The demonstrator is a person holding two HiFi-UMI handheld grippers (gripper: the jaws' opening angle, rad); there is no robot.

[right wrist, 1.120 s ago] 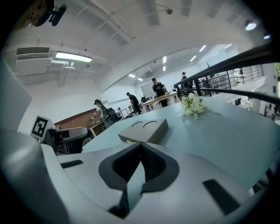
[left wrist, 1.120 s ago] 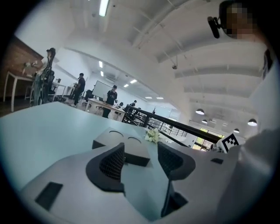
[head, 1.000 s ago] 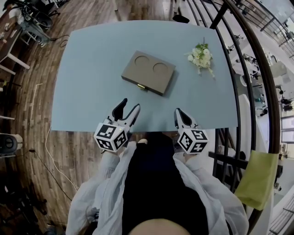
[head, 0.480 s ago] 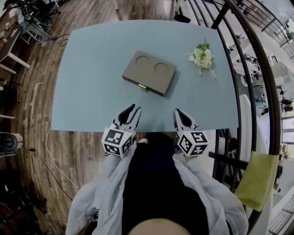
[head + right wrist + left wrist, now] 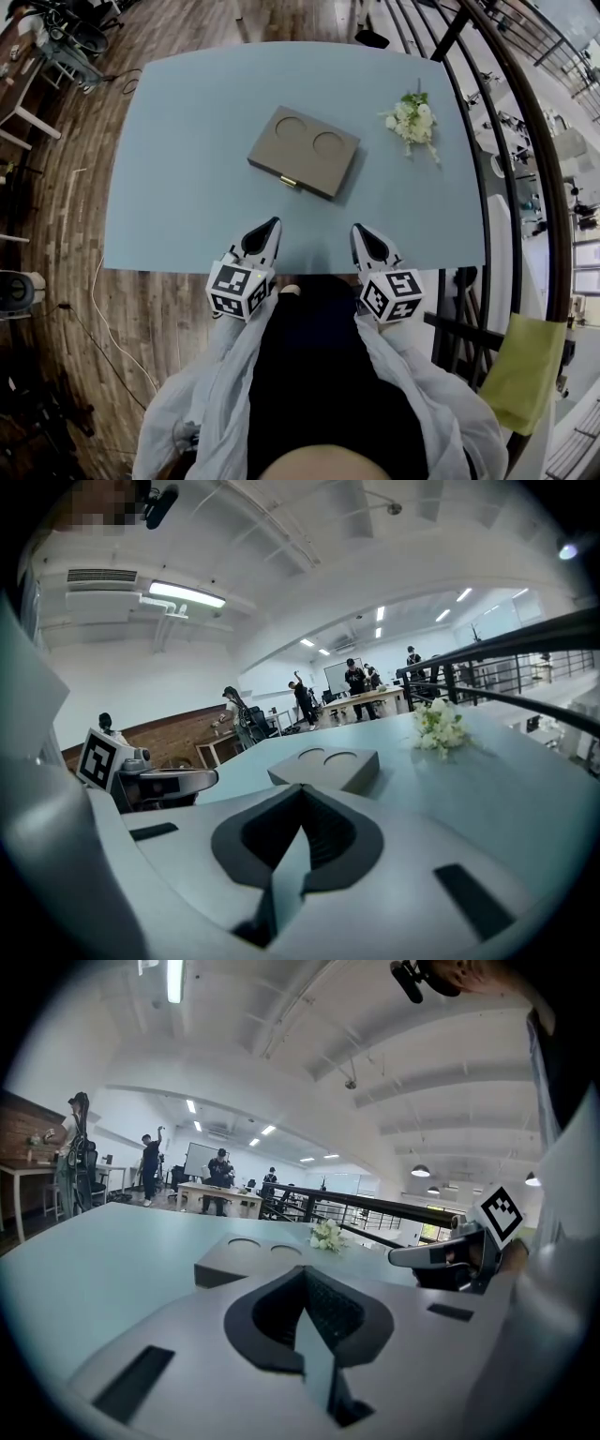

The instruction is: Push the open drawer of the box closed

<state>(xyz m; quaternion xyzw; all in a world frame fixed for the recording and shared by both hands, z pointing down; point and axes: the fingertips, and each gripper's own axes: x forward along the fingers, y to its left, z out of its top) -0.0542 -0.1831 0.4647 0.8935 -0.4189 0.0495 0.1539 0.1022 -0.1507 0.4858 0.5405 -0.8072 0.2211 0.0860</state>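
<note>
A flat grey-brown box (image 5: 303, 150) with two round recesses in its top lies mid-table; a small gold pull (image 5: 288, 182) marks its near side. It also shows in the left gripper view as the box (image 5: 246, 1258) and in the right gripper view as the box (image 5: 323, 766). My left gripper (image 5: 272, 223) hovers at the table's near edge, short of the box; its jaws have just been closing and now meet with nothing between them (image 5: 302, 1274). My right gripper (image 5: 357, 228) sits beside it, shut and empty (image 5: 302, 794).
The light blue table (image 5: 187, 122) carries a small bunch of white flowers (image 5: 410, 114) at the back right. A black railing (image 5: 506, 141) runs along the table's right side. Wooden floor lies to the left. People stand at desks far behind.
The left gripper's jaws went from wide open to shut, and that gripper shifted slightly rightward. The right gripper and the box kept their places.
</note>
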